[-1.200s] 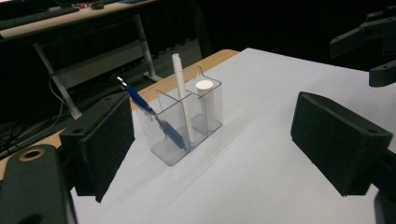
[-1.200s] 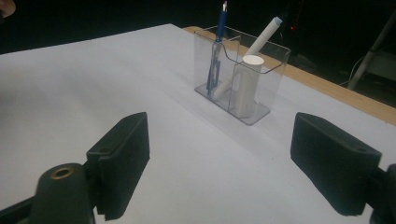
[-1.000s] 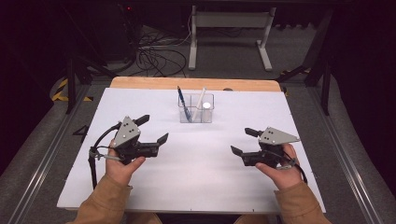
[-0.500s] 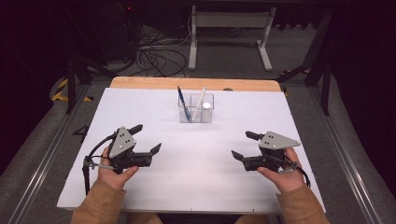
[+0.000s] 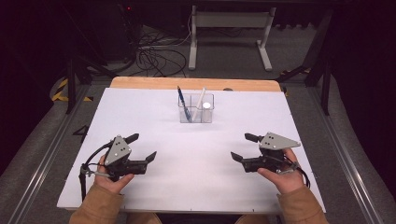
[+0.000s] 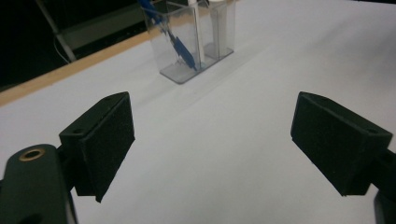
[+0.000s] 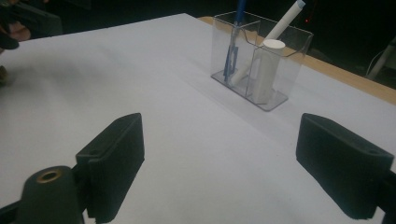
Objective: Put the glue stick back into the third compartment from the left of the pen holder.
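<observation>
A clear plastic holder point(image 5: 196, 108) with compartments stands at the far middle of the white table point(image 5: 196, 186). It holds a blue pen point(image 5: 182, 101), a slanted white pen point(image 5: 201, 96) and a white cylinder point(image 5: 207, 106). My left gripper point(image 5: 142, 147) rests low at the near left, open, with nothing between its pads point(image 6: 105, 140). At the near right, my right gripper point(image 5: 240, 146) is also open and empty. Both point toward the holder point(image 6: 196, 42), which stands well ahead of the jaws. The right gripper view shows the holder point(image 7: 261, 56), blue pen point(image 7: 233, 46) and cylinder point(image 7: 268, 70).
A wooden strip point(image 5: 140, 83) borders the table's far edge. Beyond it lie cables point(image 5: 154, 56) and a metal stand point(image 5: 229, 32) on the floor. Metal rails point(image 5: 345, 154) run along both table sides.
My left gripper has sunk and drawn back toward the near left of the table. The right gripper has stayed put. Both remain open.
</observation>
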